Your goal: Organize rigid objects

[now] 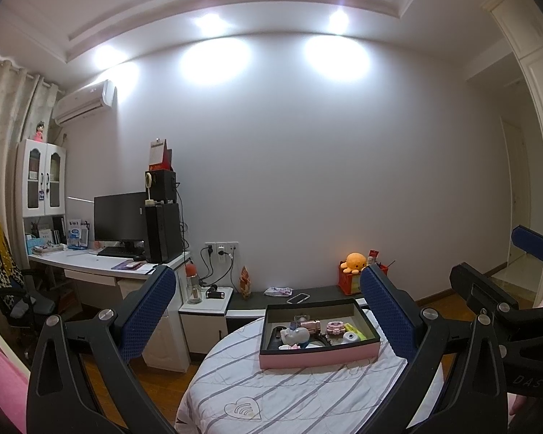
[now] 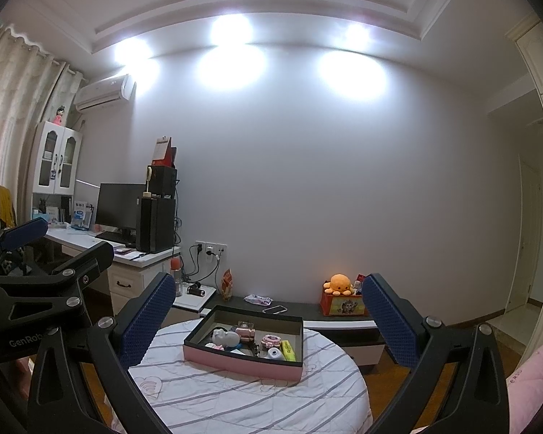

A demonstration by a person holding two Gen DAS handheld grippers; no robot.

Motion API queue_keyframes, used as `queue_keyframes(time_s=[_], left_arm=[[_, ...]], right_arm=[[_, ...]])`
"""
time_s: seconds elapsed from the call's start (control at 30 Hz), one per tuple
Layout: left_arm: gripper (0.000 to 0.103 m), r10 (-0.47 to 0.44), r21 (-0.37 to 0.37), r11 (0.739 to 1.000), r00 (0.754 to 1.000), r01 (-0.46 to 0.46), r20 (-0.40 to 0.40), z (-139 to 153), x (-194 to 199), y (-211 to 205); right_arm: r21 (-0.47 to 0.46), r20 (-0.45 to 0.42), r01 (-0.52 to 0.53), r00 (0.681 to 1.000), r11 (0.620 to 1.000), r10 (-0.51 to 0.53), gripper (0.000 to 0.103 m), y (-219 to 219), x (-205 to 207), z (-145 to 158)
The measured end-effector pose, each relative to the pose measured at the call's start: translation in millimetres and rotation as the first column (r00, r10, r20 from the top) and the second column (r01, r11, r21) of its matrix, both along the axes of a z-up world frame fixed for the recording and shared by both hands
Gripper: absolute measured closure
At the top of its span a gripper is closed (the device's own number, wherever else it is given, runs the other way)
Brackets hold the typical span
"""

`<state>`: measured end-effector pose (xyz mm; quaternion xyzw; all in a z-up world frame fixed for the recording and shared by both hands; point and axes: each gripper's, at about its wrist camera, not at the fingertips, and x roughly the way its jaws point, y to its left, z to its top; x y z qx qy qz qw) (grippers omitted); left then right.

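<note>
A pink-sided box (image 1: 318,356) (image 2: 242,361) with a dark rim sits on a round table with a striped white cloth (image 1: 271,398) (image 2: 257,398). Inside lie several small objects: a grey elephant figure (image 1: 295,336) (image 2: 226,338), a pink-gold camera-like item (image 1: 309,324) (image 2: 245,332), a pink round piece (image 1: 336,327) (image 2: 270,340), a yellow block (image 1: 354,331) (image 2: 289,350) and a white round piece (image 1: 350,338) (image 2: 274,353). My left gripper (image 1: 268,307) is open and empty, held above and short of the box. My right gripper (image 2: 268,311) is open and empty, likewise short of the box.
A low dark shelf (image 1: 257,298) (image 2: 307,307) behind the table holds a phone (image 1: 298,297) (image 2: 275,309), a red box with an orange plush octopus (image 1: 354,262) (image 2: 339,284). A desk with monitor (image 1: 119,222) (image 2: 121,209) stands left. Pink bedding (image 2: 535,372) lies at right.
</note>
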<state>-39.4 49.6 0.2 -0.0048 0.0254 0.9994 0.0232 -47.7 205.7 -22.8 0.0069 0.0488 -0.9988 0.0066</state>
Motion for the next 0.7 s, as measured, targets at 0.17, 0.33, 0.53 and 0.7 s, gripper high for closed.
queue_keyframes(time_s=[0.17, 0.33, 0.53, 0.7], left_arm=[[0.0, -0.002, -0.001, 1.0, 1.0, 0.002, 0.002, -0.4, 0.0, -0.3], [0.0, -0.003, -0.003, 1.0, 1.0, 0.003, 0.006, -1.6, -0.4, -1.1], [0.0, -0.001, -0.006, 1.0, 1.0, 0.001, 0.009, -1.9, 0.9, -1.0], [0.0, -0.002, -0.007, 1.0, 1.0, 0.002, 0.011, -2.6, 0.9, -0.6]], right_arm=[[-0.001, 0.003, 0.0, 1.0, 1.0, 0.0, 0.0, -1.0, 0.2, -1.4], [-0.001, 0.004, 0.0, 1.0, 1.0, 0.0, 0.0, -1.0, 0.6, -1.9], [0.001, 0.011, 0.001, 1.0, 1.0, -0.001, 0.0, -2.3, -1.1, -2.3], [0.0, 0.011, 0.002, 1.0, 1.0, -0.002, 0.0, -2.7, -1.5, -2.9]])
